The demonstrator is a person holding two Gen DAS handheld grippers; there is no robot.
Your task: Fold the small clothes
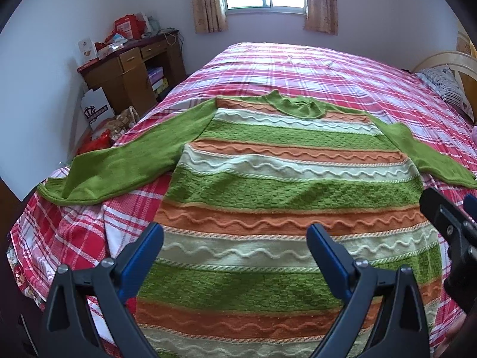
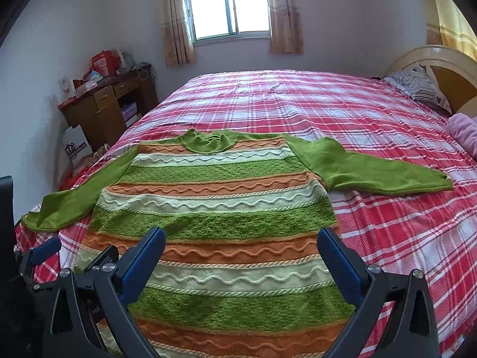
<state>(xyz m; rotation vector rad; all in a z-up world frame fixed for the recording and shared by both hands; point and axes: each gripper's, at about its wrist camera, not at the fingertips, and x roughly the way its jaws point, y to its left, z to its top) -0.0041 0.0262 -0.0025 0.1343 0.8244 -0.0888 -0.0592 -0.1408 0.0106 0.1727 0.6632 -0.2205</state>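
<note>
A small knitted sweater [image 1: 283, 185] with green, orange and cream stripes lies flat on the bed, collar away from me and both green sleeves spread out; it also shows in the right wrist view [image 2: 220, 217]. My left gripper [image 1: 235, 235] is open and empty, held above the sweater's lower body. My right gripper [image 2: 241, 241] is open and empty, also above the lower body. The right gripper's fingers [image 1: 444, 217] show at the right edge of the left wrist view. The left sleeve [image 1: 119, 167] reaches the bed's left edge. The right sleeve [image 2: 372, 170] lies on the bedspread.
The bed has a red and white plaid bedspread [image 2: 342, 107]. A striped pillow [image 2: 417, 86] and a pink cloth [image 2: 465, 131] lie by the headboard at right. A cluttered wooden desk [image 2: 104, 104] stands left of the bed, with bags on the floor beside it.
</note>
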